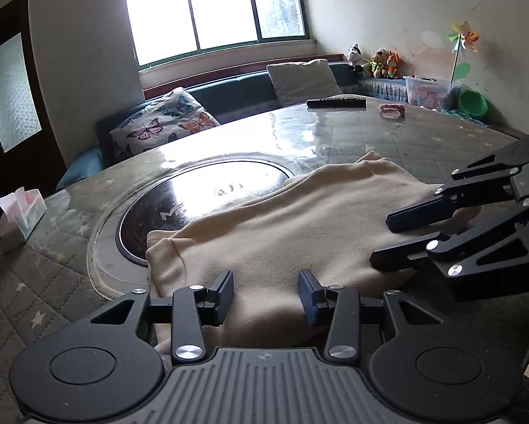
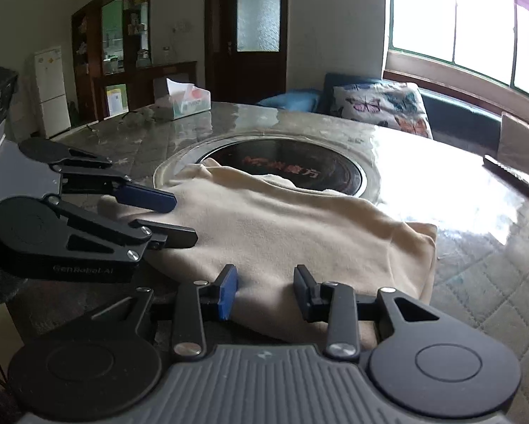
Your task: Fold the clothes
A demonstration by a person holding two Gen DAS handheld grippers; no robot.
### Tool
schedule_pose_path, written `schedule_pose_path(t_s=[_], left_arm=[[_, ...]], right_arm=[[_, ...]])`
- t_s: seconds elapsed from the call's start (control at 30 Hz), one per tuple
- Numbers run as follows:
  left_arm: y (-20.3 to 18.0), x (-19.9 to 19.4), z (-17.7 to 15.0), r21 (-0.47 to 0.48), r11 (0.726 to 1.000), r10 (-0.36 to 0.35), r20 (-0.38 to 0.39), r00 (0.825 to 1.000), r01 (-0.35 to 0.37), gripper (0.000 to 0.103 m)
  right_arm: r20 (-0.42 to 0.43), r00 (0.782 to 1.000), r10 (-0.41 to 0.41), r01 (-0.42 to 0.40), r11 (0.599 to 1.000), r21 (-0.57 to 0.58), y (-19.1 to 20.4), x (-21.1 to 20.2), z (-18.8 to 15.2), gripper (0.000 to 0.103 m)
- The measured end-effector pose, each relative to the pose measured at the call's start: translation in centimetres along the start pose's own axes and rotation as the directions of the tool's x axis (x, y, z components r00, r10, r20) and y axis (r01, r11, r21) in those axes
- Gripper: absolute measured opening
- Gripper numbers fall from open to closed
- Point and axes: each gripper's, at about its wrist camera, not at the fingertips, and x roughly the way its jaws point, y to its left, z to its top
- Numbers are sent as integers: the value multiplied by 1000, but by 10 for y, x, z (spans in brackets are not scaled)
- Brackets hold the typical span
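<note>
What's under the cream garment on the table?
The cream garment lies on the table and overlaps the near rim of the round black inset. The covered part of that inset and tabletop is hidden.

The cream garment (image 1: 300, 226) hides the near-right part of the round black cooktop (image 1: 193, 194) set into the surface (image 1: 370, 134), and glare washes out most of the lettering on the cooktop's glass. The garment's near edge disappears behind the left gripper (image 1: 266, 295) body in the left wrist view, and behind the right gripper (image 2: 264, 291) in the right wrist view. The right gripper's rear is cut off by the left view's right edge. The window (image 1: 215, 10) is blown out to white. The contents of the clear plastic box (image 1: 428, 90) are too small to identify. The dark bar-shaped object (image 2: 510, 176) lies in glare and cannot be named.
</note>
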Motion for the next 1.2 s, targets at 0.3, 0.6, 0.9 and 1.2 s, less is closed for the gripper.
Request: schedule_pose_path(t_s=[0.3,0.6,0.9,1.2], left_arm=[[2,-2,-2,-22,1000,2,3,1000,-2,49],[6,-1,-4,-57,998,3,4,1000,-2,52],[12,-3,-2,-83,997,-3,-1,1000,3,58],[42,-10,4,-194,976,102,10,995,-98,92]], right_arm=[[6,1000,-3,2,999,42,-14,-14,-5,40],[17,1000,-3,0,989,146,-36,-23,-15,53],[42,999,20,-28,981,192,-44,-23,-14,67],[45,997,70,-77,981,181,-38,-19,-14,90]])
